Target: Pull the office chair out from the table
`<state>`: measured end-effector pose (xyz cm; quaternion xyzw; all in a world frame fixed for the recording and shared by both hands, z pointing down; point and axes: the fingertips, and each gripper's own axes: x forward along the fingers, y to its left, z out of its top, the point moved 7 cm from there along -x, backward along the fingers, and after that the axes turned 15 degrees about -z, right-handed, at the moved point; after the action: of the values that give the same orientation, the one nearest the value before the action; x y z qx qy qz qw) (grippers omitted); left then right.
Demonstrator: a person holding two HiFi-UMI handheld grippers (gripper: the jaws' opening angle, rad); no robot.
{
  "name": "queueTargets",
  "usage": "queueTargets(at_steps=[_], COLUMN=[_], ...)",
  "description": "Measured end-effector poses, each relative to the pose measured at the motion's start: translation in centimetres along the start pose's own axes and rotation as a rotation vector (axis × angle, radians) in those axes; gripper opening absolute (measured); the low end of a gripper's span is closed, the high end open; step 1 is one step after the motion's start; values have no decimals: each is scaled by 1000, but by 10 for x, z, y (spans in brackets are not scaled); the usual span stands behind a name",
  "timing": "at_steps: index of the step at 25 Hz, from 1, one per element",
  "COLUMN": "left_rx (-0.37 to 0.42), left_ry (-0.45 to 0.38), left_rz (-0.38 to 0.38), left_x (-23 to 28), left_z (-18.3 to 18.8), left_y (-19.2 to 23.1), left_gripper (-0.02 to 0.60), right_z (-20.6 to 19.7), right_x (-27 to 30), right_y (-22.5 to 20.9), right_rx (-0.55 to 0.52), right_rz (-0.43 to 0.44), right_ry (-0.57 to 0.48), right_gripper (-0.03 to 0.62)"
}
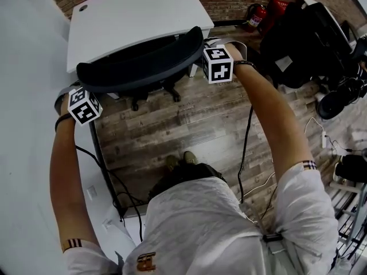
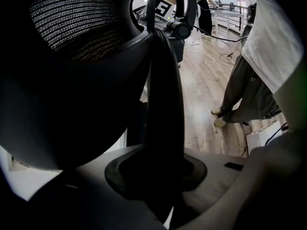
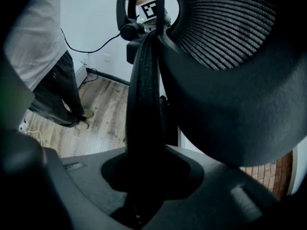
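Observation:
The office chair shows from above as a dark curved backrest (image 1: 143, 62) in front of the white table (image 1: 132, 16), its wheeled base (image 1: 155, 93) on the wood floor. My left gripper (image 1: 77, 87) is shut on the backrest's left edge and my right gripper (image 1: 202, 49) on its right edge. In the left gripper view the black frame rim (image 2: 165, 104) runs down between the jaws of the left gripper (image 2: 160, 186), with the mesh back (image 2: 72, 23) beside it. In the right gripper view the rim (image 3: 146, 104) sits clamped in the right gripper (image 3: 144, 186).
A pale surface (image 1: 23, 125) with a dark leg (image 1: 106, 171) runs along the left. Red fire extinguishers (image 1: 261, 13) stand by the brick wall, and black gear (image 1: 304, 39) is at the right. Cables (image 1: 246, 148) trail over the floor. The person's shoes (image 1: 180, 160) are behind the chair.

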<state>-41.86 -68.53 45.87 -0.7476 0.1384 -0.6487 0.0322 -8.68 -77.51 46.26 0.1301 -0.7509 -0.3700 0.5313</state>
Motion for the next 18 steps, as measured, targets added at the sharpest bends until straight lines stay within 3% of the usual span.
queueTargets(at_steps=[5, 10, 18], left_rx=[-39, -41, -32], left_ry=[-1, 1, -1], left_rz=[-33, -11, -17], left_x=[0, -6, -11], left_z=[-8, -15, 4], left_y=[-36, -62, -94], left_gripper=[97, 97, 95], right_z=[10, 25, 18], right_x=[-18, -29, -53], right_y=[18, 37, 62], right_rx=[-7, -12, -13], right_rz=[-3, 6, 19], right_ry=[0, -6, 1], right_gripper=[104, 101, 98])
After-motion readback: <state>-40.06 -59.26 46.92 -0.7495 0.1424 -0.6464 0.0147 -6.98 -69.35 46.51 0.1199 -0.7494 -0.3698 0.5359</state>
